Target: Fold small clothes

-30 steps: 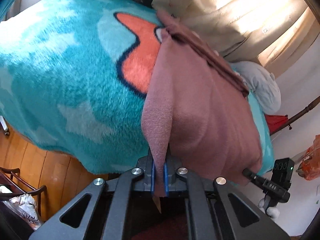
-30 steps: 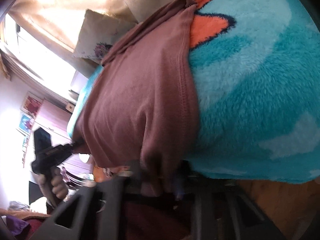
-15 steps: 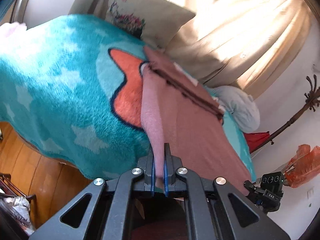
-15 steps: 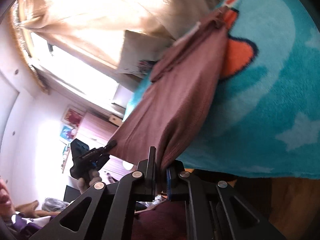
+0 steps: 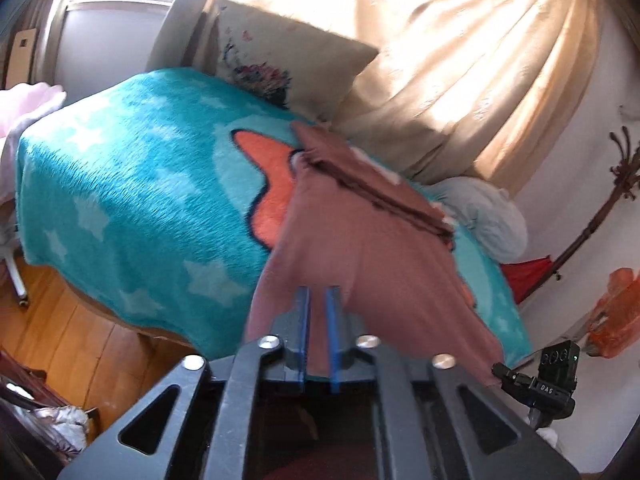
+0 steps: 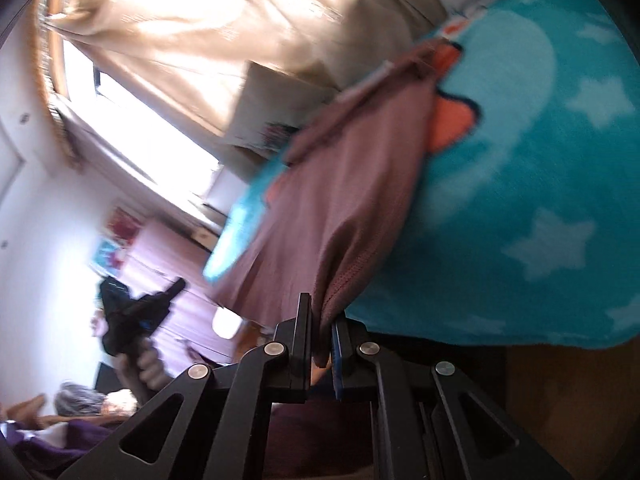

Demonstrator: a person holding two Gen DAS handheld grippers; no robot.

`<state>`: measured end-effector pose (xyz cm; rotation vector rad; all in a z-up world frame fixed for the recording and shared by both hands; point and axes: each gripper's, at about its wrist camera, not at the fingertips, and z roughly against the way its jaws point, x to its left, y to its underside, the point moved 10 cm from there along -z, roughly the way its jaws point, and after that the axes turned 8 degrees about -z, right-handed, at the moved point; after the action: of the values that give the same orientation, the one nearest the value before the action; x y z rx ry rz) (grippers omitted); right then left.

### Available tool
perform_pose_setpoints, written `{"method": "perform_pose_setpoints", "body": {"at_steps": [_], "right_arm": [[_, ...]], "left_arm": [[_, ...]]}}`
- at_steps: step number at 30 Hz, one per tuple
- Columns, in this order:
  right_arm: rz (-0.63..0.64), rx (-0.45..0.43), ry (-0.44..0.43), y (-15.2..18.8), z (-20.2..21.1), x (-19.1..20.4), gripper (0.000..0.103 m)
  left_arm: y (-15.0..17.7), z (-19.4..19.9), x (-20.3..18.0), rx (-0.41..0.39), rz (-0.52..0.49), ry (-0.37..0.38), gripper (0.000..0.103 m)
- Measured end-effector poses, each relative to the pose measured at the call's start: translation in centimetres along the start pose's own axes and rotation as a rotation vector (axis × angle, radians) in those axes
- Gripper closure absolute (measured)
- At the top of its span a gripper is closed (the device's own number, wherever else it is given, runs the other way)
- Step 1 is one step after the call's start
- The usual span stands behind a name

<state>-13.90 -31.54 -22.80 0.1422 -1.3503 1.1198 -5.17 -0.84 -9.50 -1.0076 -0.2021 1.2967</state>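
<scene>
A dusty-pink small garment [image 5: 360, 248] lies stretched over a teal star-patterned fleece blanket [image 5: 140, 200] on a bed, its far end with a dark seam near the pillow. My left gripper [image 5: 318, 300] is shut on the garment's near edge and holds it lifted. In the right wrist view the same garment [image 6: 352, 184] runs from the blanket [image 6: 540, 160] down into my right gripper [image 6: 322, 312], which is shut on its other near corner. The cloth hangs taut between both grippers and the bed.
A floral pillow [image 5: 288, 56] and beige curtains [image 5: 460, 60] stand behind the bed. A grey bundle [image 5: 484, 216] lies at the bed's far right. Wooden floor [image 5: 60, 332] lies below left. The other gripper shows at lower right [image 5: 548, 380].
Both grippers have pulled back and up from the bed with the garment's near edge, lifting and stretching it; more of the room and blanket shows now.
</scene>
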Motion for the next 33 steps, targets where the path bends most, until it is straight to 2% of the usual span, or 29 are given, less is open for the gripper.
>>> {"method": "perform_pose_setpoints", "body": {"at_steps": [1,3,5,7,8,11,14,18,19,20,21,22,24,25,29,33], "right_arm": [[-0.005,0.002,0.039,0.1,-0.4,-0.9,0.091],[-0.031,0.006,0.077,0.2,-1.1,-2.5,0.089],[-0.024,0.004,0.111,0.2,-1.4,-3.3,0.077],[0.004,-0.01,0.145,-0.2,-1.5,-3.4,0.045],[0.014,-0.025,0.153,-0.7,-1.5,-3.3,0.041],[0.018,-0.046,0.15,-2.1,-1.2,-3.6,0.039],[0.029,-0.048,0.154,-2.8,-1.1,-4.3,0.039],[0.018,-0.007,0.085,-2.7,-3.1,-3.3,0.037],[0.022,0.011,0.074,-2.4,-3.8,-3.0,0.037],[0.034,0.029,0.079,-1.8,-4.5,-2.8,0.039],[0.041,0.047,0.089,-1.4,-5.0,-2.8,0.056],[0.043,0.068,0.102,-0.9,-5.7,-2.8,0.092],[0.028,0.109,0.114,-0.2,-6.5,-3.0,0.095],[0.012,0.108,0.091,-0.1,-6.4,-2.9,0.095],[-0.032,0.083,-0.076,-0.6,-4.4,-0.5,0.095],[0.021,0.061,-0.184,-0.5,-1.7,2.7,0.096]], "left_arm": [[0.2,-0.6,0.5,0.011,0.005,-0.01,0.059],[0.7,-1.9,1.5,0.035,0.016,-0.03,0.04],[1.0,-3.4,2.6,0.049,0.028,-0.049,0.04],[1.3,-5.4,3.5,0.077,0.025,-0.058,0.037],[1.5,-6.1,3.8,0.086,0.029,-0.06,0.037],[2.1,-8.7,4.2,0.13,0.029,-0.028,0.037],[2.4,-10.3,3.2,0.155,0.004,0.04,0.037],[2.7,-11.2,1.2,0.171,-0.032,0.093,0.035],[3.0,-11.5,0.9,0.19,-0.05,0.072,0.055],[3.3,-11.8,1.1,0.216,-0.07,0.022,0.075],[3.7,-12.2,1.2,0.248,-0.082,-0.006,0.097],[3.7,-12.1,1.2,0.246,-0.065,-0.001,0.097],[3.6,-11.5,1.3,0.236,-0.033,0.014,0.097],[3.3,-11.0,1.3,0.221,-0.019,0.025,0.098],[2.0,-8.3,0.5,0.151,0.002,0.065,0.098],[0.9,-5.2,-1.2,0.086,-0.016,0.098,0.098]]}}
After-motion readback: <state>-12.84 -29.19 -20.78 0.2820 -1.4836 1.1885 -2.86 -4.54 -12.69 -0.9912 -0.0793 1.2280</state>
